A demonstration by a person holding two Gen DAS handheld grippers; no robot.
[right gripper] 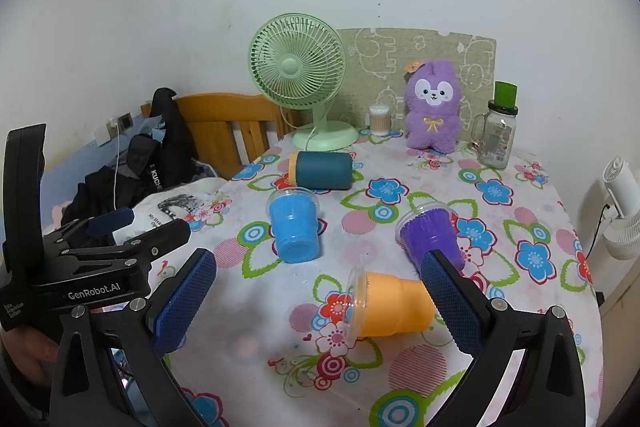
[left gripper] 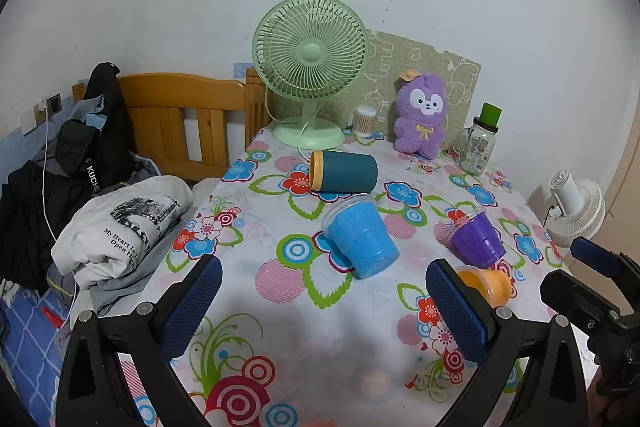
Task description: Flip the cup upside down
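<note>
Item 1, orange cup: lies on its side on the flower-print counter, clear rim pointing left, base pointing right; the cup nearest both cameras and, by judgement, the likeliest subject of the flip. Landmark for all entries below. Item 2, purple cup: just behind the orange cup and to its right, tipped over, clear rim away from the camera. Item 3, blue cup: behind the orange cup and to its left, also tipped, base toward the camera. Item 4, teal tumbler with orange cap: farther behind, on its side. Item 5, right hand-held gripper: released, jaws spread wide, pads on either side of the orange cup but not touching it. Item 6, left hand-held gripper: likewise released and holding nothing, off to the left of the orange cup. Background, well behind the orange cup: green fan, purple plush toy, glass jar with green lid, cotton-swab tub. Status: 0 of 4 cups stand inverted; no cup is grasped. Remaining, by judgement: close on a cup, lift, turn its rim downward, set it on the counter.
</note>
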